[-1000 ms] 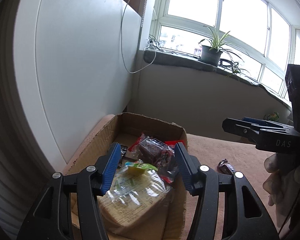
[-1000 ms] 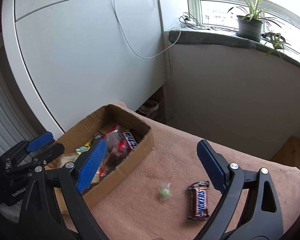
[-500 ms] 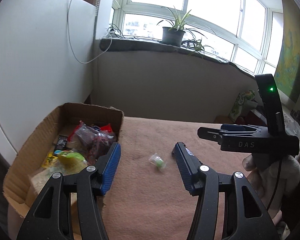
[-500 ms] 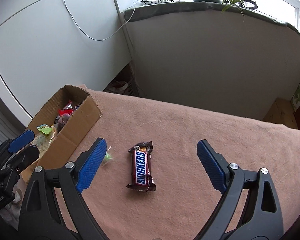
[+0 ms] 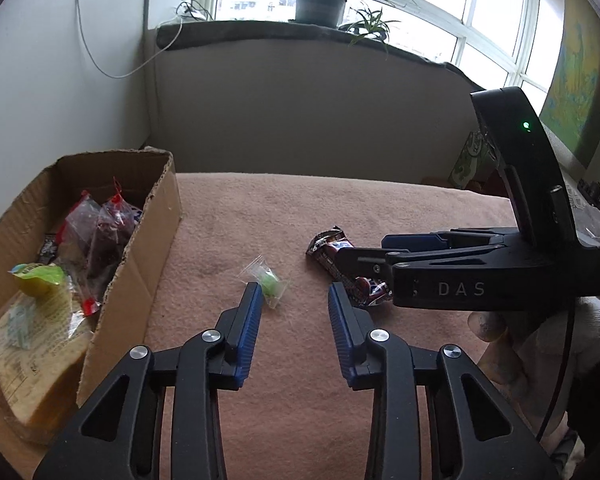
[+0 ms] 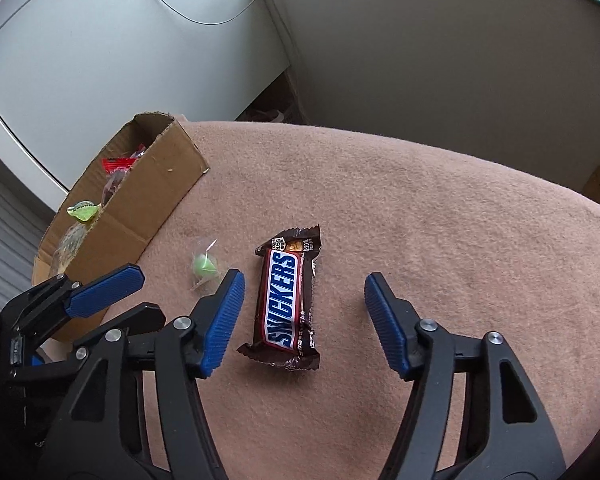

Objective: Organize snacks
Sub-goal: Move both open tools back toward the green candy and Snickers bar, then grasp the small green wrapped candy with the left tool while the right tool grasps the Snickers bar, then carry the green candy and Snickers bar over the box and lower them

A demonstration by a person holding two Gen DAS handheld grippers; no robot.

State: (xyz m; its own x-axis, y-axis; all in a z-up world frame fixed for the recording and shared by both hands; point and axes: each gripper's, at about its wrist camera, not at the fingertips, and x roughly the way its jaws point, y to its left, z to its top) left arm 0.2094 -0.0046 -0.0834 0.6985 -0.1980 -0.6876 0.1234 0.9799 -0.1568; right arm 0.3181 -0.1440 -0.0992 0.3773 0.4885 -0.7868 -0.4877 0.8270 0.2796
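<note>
Snacks fill the cardboard box [image 5: 148, 248], the landmark at the left of the pink-covered bench [image 6: 420, 216]: red-tied bags [image 5: 96, 224], a green-lidded cup [image 5: 36, 284], a wrapped bread pack [image 5: 32, 344]. Right of the box, a small clear-wrapped green candy [image 5: 269, 280] lies on the cloth; the left hand-held gripper [image 5: 292, 312] is closing around it, one blue pad beside the wrapper, neither pressing. Further right of the box lies a Snickers bar [image 6: 288, 300], between the closing jaws of the right hand-held gripper [image 6: 304, 300], still clear of both pads.
</note>
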